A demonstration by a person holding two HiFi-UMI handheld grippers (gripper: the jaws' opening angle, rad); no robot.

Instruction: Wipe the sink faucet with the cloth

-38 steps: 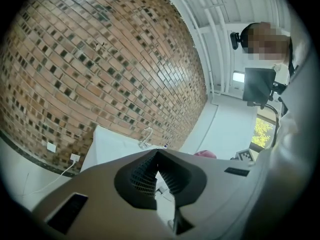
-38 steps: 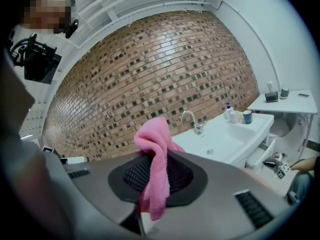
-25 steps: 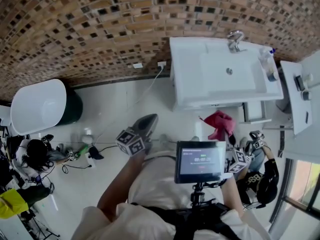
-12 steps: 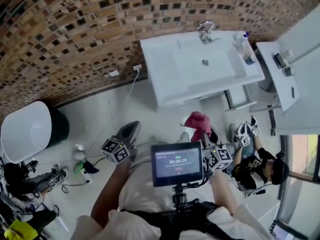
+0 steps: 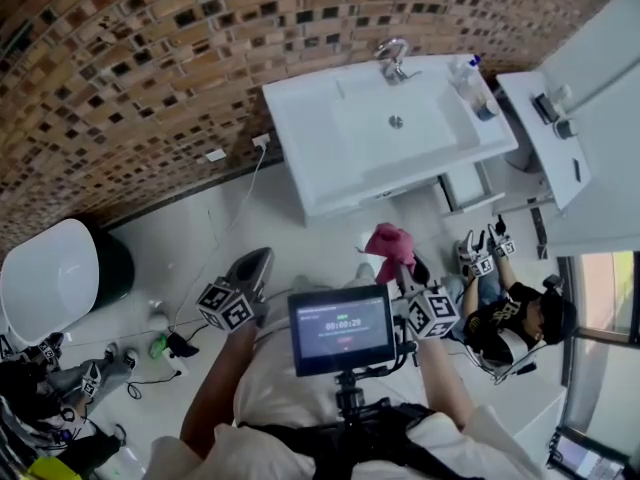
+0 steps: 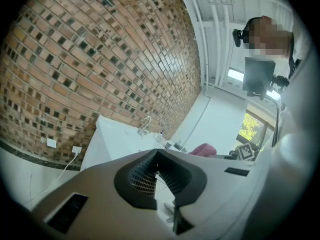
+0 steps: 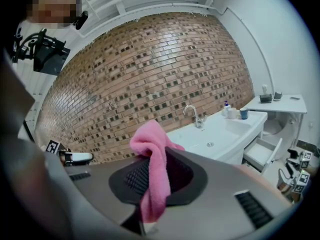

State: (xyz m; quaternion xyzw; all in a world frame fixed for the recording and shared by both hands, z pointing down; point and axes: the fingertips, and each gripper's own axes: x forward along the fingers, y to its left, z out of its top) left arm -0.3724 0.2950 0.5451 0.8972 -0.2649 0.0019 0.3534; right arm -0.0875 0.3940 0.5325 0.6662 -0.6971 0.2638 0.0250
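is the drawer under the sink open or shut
Open: the drawer sticks out from the cabinet below the sink, its white inside showing. The head view shows it pulled out too.

We look steeply down from overhead, well back from the sink (image 5: 300,138), both gripper views face it — faucet (image 5: 392,60) shared.

My left gripper (image 5: 258,263) sits out ahead of my left forearm (image 5: 222,383), tipped slightly downward, its jaws pressed together with nothing between them. My right gripper (image 5: 402,268), ahead of my right forearm (image 5: 440,373), points a little lower. Its jaws are clamped on the pink cloth (image 5: 390,240), which bunches above them and hangs down through the gap.
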